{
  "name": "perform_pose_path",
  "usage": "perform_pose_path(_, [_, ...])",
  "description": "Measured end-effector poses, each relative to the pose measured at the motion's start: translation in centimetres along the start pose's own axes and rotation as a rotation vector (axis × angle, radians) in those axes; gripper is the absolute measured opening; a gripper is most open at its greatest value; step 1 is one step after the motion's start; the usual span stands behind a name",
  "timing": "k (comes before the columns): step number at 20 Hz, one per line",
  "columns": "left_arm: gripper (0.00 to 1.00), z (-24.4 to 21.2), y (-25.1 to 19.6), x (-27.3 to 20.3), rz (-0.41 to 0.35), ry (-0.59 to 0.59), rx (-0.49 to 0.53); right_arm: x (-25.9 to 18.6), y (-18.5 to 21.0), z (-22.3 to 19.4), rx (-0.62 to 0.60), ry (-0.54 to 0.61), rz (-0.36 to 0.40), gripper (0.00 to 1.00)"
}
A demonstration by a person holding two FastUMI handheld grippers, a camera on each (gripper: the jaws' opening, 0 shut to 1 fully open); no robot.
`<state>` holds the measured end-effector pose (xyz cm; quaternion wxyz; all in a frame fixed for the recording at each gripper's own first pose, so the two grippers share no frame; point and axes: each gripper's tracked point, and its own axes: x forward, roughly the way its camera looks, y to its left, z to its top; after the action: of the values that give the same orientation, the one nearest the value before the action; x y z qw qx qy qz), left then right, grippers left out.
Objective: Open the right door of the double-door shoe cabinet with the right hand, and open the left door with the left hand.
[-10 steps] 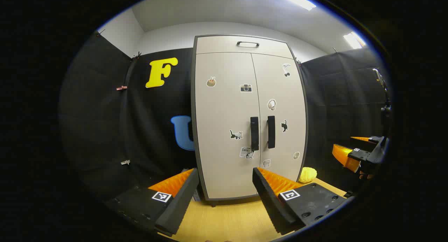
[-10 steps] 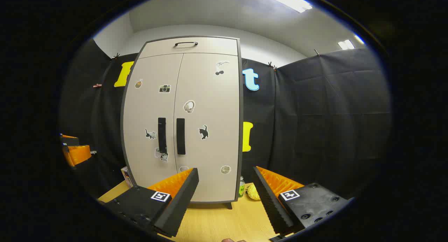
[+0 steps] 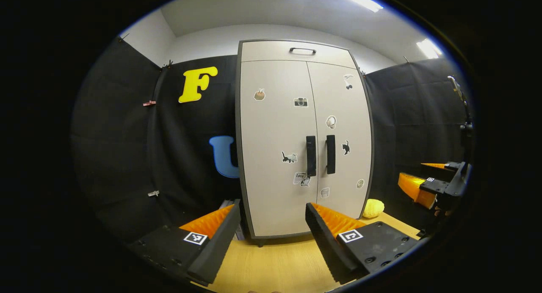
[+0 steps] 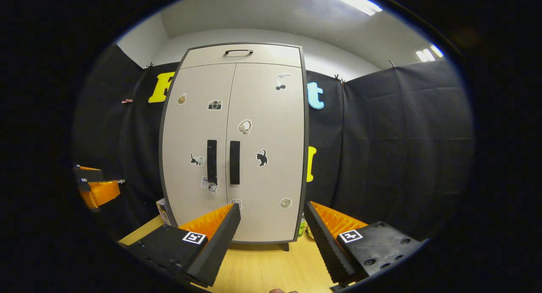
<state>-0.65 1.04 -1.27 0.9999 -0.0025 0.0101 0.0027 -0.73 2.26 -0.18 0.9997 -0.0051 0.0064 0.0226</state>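
A tall beige shoe cabinet (image 3: 296,132) (image 4: 237,136) stands on a wooden floor with both doors shut. Each door carries a black vertical handle: the left door's handle (image 3: 311,156) (image 4: 211,161) and the right door's handle (image 3: 330,154) (image 4: 234,162). My left gripper (image 3: 273,214) is open, well short of the cabinet and low in front of the left door. My right gripper (image 4: 271,214) is open too, low before the right door. Far off, the right gripper (image 3: 436,185) also appears in the left gripper view and the left gripper (image 4: 95,185) in the right gripper view.
A top drawer with a black handle (image 3: 302,51) sits above the doors. A yellow rounded object (image 3: 373,208) lies on the wooden floor (image 3: 275,263) right of the cabinet, and a small box (image 4: 162,210) stands at its left. Black cloth walls surround the booth.
Both views have shifted slightly: the cabinet sits a little higher and further right in each, so both grippers have tipped or moved a bit. The doors stay shut.
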Motion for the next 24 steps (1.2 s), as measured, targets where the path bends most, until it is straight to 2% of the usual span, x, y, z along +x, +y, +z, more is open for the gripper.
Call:
perform_pose_path(9, [0.96,0.7,-0.7,2.0,-0.005,0.0,-0.024,2.1,-0.1,0.0,-0.002,0.015,0.006,0.98])
perform_pose_path(15, [0.96,2.4,-2.7,6.1,-0.017,-0.002,-0.04,5.5,-1.6,0.5,0.04,0.036,0.013,0.98])
perform_pose_path(19, [0.96,3.9,-4.8,9.3,-0.021,-0.02,-0.015,7.5,-2.8,0.9,0.042,0.024,0.027,0.98])
perform_pose_path(24, [0.96,4.7,-7.6,14.2,-0.055,-0.016,-0.049,9.2,-4.0,0.6,0.058,0.032,0.04,0.98])
